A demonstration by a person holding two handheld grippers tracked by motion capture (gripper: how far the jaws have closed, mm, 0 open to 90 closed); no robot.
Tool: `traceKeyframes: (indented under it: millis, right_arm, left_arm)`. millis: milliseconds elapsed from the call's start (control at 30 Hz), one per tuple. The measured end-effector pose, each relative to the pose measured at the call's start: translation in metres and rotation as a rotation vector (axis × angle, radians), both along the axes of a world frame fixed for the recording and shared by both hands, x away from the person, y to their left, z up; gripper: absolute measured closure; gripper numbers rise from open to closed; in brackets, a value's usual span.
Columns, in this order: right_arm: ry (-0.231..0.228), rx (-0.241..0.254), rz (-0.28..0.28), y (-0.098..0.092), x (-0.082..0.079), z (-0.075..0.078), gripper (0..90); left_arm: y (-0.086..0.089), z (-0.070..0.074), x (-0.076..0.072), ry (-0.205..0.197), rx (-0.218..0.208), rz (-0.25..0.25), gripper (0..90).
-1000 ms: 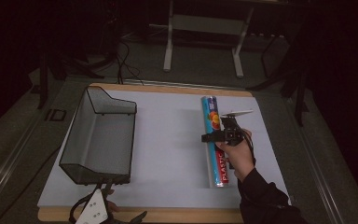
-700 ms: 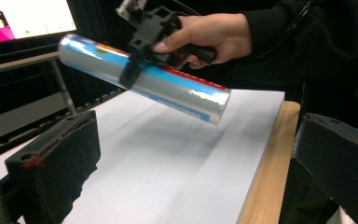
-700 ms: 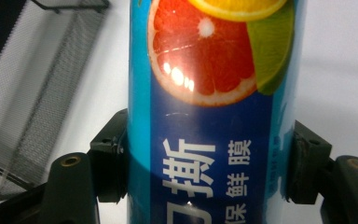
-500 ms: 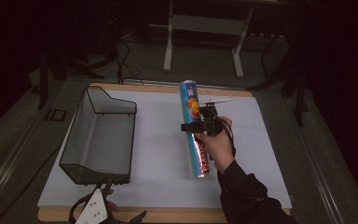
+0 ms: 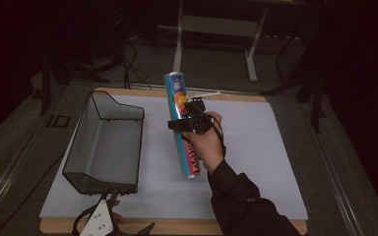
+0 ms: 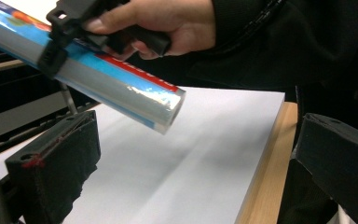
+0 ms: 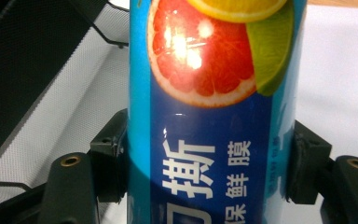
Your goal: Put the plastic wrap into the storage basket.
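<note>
A long blue plastic-wrap tube (image 5: pixel 181 142) with fruit pictures and a red label is held off the white mat (image 5: pixel 256 147), tilted, its far end toward the back. My right gripper (image 5: pixel 189 122) is shut on its middle; in the right gripper view both jaws press the sides of the tube (image 7: pixel 214 116). My left gripper (image 5: pixel 109 209) sits at the table's front edge, left of centre, open. In the left gripper view its jaws stand wide apart, and the tube's silver near end (image 6: pixel 168 109) hangs above the mat beyond them.
A black mesh basket (image 5: pixel 86 128) stands on the left part of the mat, open side up, just left of the tube. The wooden table edge (image 5: pixel 177 227) runs along the front. Dark stands and cables lie behind the table.
My right gripper has carried the tube up off the mat's right side and leftward toward the basket, tilting it. The left gripper has stayed in place.
</note>
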State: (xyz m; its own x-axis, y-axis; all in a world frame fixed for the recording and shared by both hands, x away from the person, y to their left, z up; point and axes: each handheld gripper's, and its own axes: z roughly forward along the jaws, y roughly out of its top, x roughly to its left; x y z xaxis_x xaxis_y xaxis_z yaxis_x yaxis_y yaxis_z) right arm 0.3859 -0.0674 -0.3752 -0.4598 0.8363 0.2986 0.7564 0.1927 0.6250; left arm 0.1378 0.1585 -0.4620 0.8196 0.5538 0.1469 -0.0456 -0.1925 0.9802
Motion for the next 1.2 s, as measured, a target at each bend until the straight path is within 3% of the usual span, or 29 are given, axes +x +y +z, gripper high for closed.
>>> traceKeyframes:
  millis: [167,333,467,600,767,1033,1200]
  right_arm:
    - [-0.021,0.012,0.006,0.02,0.002,0.007,31.6]
    - [-0.048,0.017,0.018,0.041,0.003,0.014,31.6]
    - [-0.068,0.005,0.027,0.059,0.004,0.019,31.6]
    - [-0.082,0.025,0.034,0.073,0.006,0.024,31.6]
    - [-0.124,0.025,0.044,0.092,0.005,0.028,31.7]
    - [-0.147,0.056,0.055,0.127,0.006,0.031,31.6]
    - [-0.164,0.063,0.069,0.148,0.005,0.024,31.6]
  left_arm:
    - [0.001,0.0,0.0,0.023,-0.017,-0.006,0.7]
    - [0.0,-0.001,-0.003,0.006,-0.018,0.0,0.6]
    - [0.002,-0.001,-0.002,0.012,-0.013,0.024,0.6]
    - [0.004,-0.002,-0.001,0.016,-0.008,0.05,0.6]
    - [0.006,-0.002,0.001,0.034,-0.016,0.053,0.6]
    - [0.007,-0.001,-0.001,0.032,-0.028,0.056,0.6]
    - [0.008,-0.001,-0.002,0.028,-0.034,0.057,0.6]
